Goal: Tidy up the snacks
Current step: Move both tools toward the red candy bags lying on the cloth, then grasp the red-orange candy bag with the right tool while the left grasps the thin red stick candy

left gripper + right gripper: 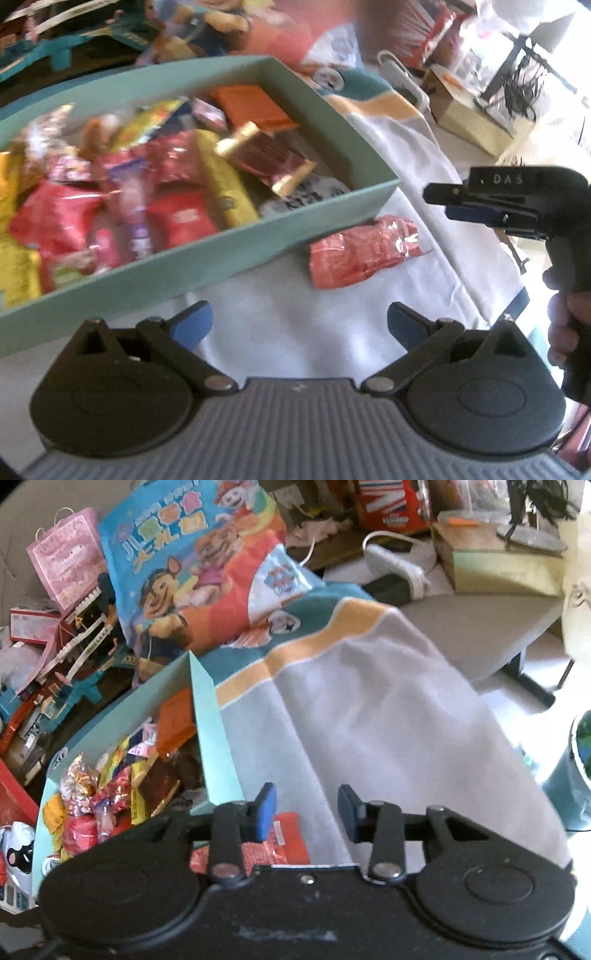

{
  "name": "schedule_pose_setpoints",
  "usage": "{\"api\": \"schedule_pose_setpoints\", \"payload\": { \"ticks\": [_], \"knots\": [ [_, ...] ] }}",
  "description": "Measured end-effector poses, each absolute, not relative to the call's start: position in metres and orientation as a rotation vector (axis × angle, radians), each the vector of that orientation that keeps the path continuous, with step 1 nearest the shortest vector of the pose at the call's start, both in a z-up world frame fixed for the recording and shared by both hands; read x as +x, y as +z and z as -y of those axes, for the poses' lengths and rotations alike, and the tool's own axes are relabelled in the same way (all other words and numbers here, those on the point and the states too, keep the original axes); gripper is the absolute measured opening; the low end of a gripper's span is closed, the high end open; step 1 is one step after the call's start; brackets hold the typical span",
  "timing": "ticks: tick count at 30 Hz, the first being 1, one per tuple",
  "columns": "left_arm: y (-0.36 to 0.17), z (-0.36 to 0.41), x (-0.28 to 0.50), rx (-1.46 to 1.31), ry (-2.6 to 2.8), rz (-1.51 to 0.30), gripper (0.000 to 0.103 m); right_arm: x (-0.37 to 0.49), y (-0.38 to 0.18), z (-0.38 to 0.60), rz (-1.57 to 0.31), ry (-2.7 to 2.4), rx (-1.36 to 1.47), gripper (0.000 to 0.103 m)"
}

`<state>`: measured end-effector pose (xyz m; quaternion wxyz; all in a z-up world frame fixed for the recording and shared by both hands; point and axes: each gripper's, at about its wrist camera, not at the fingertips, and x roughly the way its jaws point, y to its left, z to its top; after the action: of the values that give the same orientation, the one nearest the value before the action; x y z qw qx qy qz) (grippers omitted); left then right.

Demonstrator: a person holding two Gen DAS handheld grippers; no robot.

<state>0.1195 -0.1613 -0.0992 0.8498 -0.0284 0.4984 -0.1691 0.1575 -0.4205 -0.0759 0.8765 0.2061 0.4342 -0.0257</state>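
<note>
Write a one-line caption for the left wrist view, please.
Open left gripper hovers before a red snack packet lying on the cloth beside the full green box.

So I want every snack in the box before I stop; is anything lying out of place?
Yes. One red foil snack packet lies on the pale cloth, just outside the teal box near its corner, while the other snacks sit inside. Neither gripper holds it.

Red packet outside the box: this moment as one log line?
red packet: on cloth beside box | left gripper: open, empty | right gripper: open, empty
</note>
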Motion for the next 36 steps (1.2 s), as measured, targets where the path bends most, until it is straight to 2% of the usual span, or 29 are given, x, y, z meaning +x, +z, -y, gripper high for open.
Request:
{"api": "schedule_pose_setpoints", "payload": {
  "ticks": [4,6,8,9,10,11,16,22,30,35,36],
  "knots": [
    [-0.109,0.18,0.131,-0.047,-0.371,-1.042,0.101,0.168,-0.086,0.414,-0.925,-0.007,0.423,0.037],
    [-0.113,0.188,0.137,-0.046,-0.376,-1.032,0.096,0.173,-0.09,0.41,-0.939,0.032,0.425,0.037],
    [-0.114,0.196,0.139,-0.034,-0.391,-1.005,0.086,0.173,-0.093,0.407,-0.958,0.059,0.429,0.037],
    [-0.112,0.199,0.139,-0.025,-0.399,-0.994,0.084,0.174,-0.096,0.405,-0.968,0.072,0.433,0.037],
    [-0.111,0.202,0.137,-0.021,-0.423,-0.985,0.065,0.172,-0.1,0.404,-0.979,0.084,0.44,0.037],
    [-0.11,0.204,0.136,-0.009,-0.443,-0.982,0.06,0.17,-0.1,0.402,-0.976,0.09,0.441,0.037],
    [-0.107,0.202,0.13,0.008,-0.467,-1.007,0.049,0.158,-0.099,0.406,-0.975,0.093,0.465,0.037],
    [-0.105,0.201,0.112,0.03,-0.505,-1.053,0.048,0.145,-0.097,0.409,-0.985,0.09,0.475,0.037],
    [-0.095,0.198,0.08,0.089,-0.634,-1.131,0.053,0.126,-0.092,0.41,-1.008,0.118,0.497,0.037],
    [-0.087,0.194,0.084,0.115,-0.55,-1.078,0.077,0.109,-0.091,0.423,-0.995,0.062,0.558,0.04],
    [-0.087,0.198,0.087,0.131,-0.54,-1.074,0.08,0.106,-0.092,0.424,-0.998,0.056,0.567,0.043]
  ]
}}
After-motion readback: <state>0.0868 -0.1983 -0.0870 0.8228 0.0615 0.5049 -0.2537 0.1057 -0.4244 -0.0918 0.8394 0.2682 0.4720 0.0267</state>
